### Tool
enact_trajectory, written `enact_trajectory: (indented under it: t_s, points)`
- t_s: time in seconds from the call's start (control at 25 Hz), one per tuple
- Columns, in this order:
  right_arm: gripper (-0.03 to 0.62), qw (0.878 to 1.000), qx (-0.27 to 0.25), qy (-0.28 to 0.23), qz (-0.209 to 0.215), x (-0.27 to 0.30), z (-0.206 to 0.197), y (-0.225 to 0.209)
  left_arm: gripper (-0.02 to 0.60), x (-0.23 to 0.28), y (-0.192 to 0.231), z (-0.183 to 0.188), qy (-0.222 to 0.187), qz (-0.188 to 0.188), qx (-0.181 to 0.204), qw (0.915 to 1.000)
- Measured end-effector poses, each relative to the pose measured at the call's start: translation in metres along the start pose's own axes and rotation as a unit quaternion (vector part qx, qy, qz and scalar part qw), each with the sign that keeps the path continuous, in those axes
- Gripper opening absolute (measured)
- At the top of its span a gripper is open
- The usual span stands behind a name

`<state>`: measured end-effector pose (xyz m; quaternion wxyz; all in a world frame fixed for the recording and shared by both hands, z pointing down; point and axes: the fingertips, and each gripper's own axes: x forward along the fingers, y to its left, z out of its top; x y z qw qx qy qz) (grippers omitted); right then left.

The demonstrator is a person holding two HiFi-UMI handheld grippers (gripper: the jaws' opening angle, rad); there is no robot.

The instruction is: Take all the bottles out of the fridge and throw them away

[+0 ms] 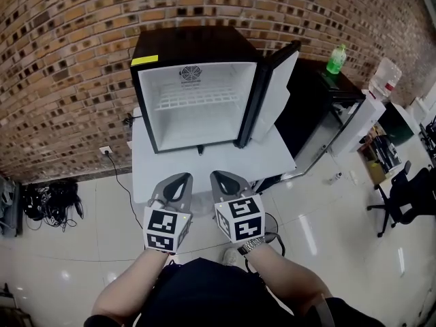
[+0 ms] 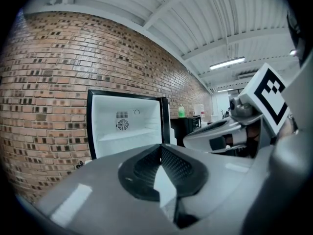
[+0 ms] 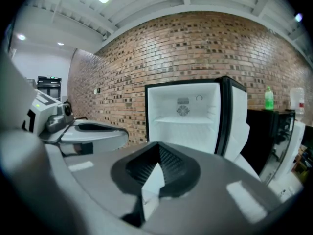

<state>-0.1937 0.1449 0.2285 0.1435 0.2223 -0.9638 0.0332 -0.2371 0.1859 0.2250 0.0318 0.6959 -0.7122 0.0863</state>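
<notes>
Only the head view shows the white bench [image 1: 204,165] under the black fridge [image 1: 194,46]. The fridge's door is open on a bare wire shelf [image 1: 194,99]. A green bottle [image 1: 336,59] stands well apart on a dark cabinet [image 1: 320,101]. The left gripper [image 1: 178,180] and right gripper [image 1: 221,178] have their jaws closed and empty. The gripper views add a ribbed ceiling [image 2: 195,23].

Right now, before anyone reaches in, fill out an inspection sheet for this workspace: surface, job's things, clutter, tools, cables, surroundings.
Surface: grey table carries the fridge; nothing else seen on it.
Job's things: fridge stands with its door open; no bottles seen on the wire shelf or below it.
Clutter: green bottle on the black cabinet at the right.
Tools: left tool and right tool are both shut and empty, side by side short of the fridge.
Cables: black cord runs down from the wall socket; cable bundle on the floor, left.
Surroundings: brick wall; office chair at the right.
</notes>
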Motion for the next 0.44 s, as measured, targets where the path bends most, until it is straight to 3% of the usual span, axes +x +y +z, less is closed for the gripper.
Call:
enact_trajectory:
  t_s: [0.44]
  points:
    - [0.002,1.000,0.001,0.000,-0.004,-0.011,-0.007,0.012,0.003,-0.016,-0.005,-0.004,-0.002,-0.004,0.003,1.0000]
